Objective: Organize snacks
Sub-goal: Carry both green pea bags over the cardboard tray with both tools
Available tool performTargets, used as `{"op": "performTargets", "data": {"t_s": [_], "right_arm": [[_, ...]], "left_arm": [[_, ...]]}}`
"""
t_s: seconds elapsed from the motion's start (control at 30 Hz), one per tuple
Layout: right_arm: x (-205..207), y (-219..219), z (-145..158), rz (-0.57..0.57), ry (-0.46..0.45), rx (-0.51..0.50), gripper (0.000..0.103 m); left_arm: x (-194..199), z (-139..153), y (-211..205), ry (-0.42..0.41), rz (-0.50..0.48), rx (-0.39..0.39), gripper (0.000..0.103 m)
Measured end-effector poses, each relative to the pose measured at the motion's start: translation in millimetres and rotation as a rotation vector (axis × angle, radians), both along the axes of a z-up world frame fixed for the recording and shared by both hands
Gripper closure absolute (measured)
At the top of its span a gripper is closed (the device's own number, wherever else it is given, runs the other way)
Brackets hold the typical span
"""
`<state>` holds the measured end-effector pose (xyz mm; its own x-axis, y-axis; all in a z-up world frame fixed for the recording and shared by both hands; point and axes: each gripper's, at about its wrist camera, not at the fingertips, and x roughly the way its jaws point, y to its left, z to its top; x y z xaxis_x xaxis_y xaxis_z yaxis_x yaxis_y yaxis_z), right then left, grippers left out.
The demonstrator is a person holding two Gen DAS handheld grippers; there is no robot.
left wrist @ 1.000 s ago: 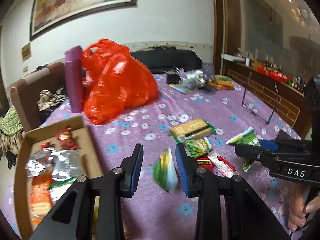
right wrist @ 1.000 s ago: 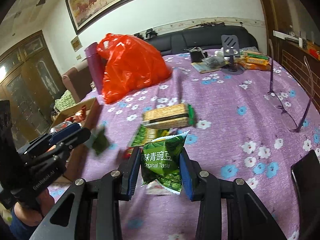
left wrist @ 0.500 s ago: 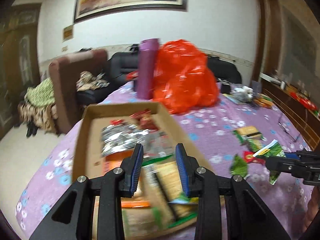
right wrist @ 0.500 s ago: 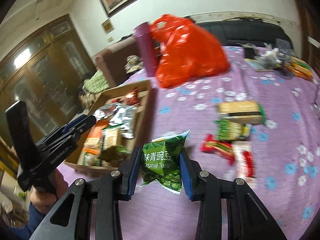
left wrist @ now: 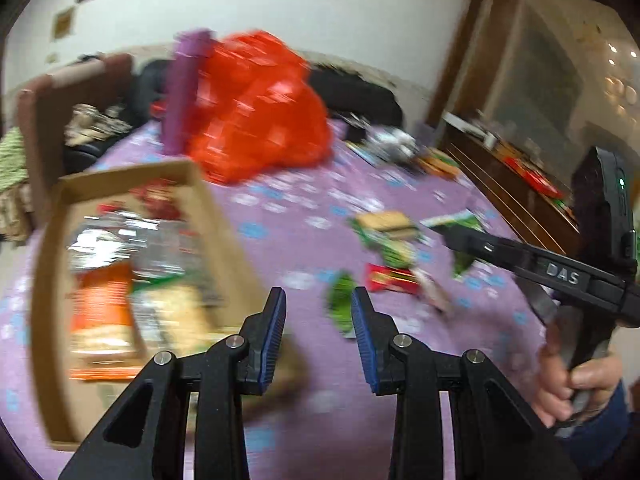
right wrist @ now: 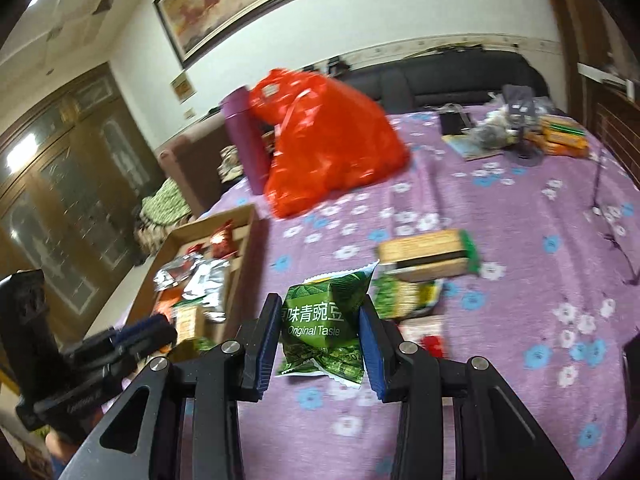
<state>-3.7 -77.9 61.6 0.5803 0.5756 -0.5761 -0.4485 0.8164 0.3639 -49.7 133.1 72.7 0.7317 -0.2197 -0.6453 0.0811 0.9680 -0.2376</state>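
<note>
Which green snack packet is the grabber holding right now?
The green pea packet printed "Original Taste", pinched between the right gripper's jaws. The other green packet lies on the purple tablecloth beside the cracker pack.

Green pea packet (right wrist: 325, 322): "Original Taste" (Chinese above); right gripper (left wrist: 448, 236): "DAS".

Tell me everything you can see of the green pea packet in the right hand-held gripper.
The green pea packet is a small glossy plastic pouch, green with white Chinese characters and "Original Taste" printed on its front. Its top edge is a white-trimmed crimped seal flaring toward the upper right; its bottom is crumpled. It is puffed, looks unopened, and stands roughly upright, clamped on both sides between the blue pads of the right hand-held gripper, above the purple flowered tablecloth, beside the cardboard box. In the left view it shows blurred.
</note>
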Motion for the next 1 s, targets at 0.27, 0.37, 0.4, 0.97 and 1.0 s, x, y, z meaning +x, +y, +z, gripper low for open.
{"op": "performTargets", "data": {"t_s": [0.27, 0.37, 0.4, 0.97, 1.0], "right_arm": [[11.5, -33.6, -16.9, -0.032, 0.011, 0.047, 0.062], [14.8, -40.1, -21.3, -0.025, 0.021, 0.065, 0.062], [15.5, -42.0, -21.1, -0.020, 0.022, 0.077, 0.062], [9.9, -34.1, -24.0, 0.008, -0.006, 0.044, 0.062], [9.9, -33.0, -24.5, 0.007, -0.008, 0.038, 0.062]], "left_arm": [[51.6, -34.9, -48.4, 0.178, 0.014, 0.084, 0.053], [64.1, -47.9, -55.9, 0.219, 0.032, 0.113, 0.053], [68.2, -51.0, -59.2, 0.227, 0.034, 0.122, 0.053], [57.8, -40.0, -59.8, 0.147, 0.085, 0.164, 0.080], [56.5, -39.2, -58.4, 0.147, 0.085, 0.161, 0.080]]}}
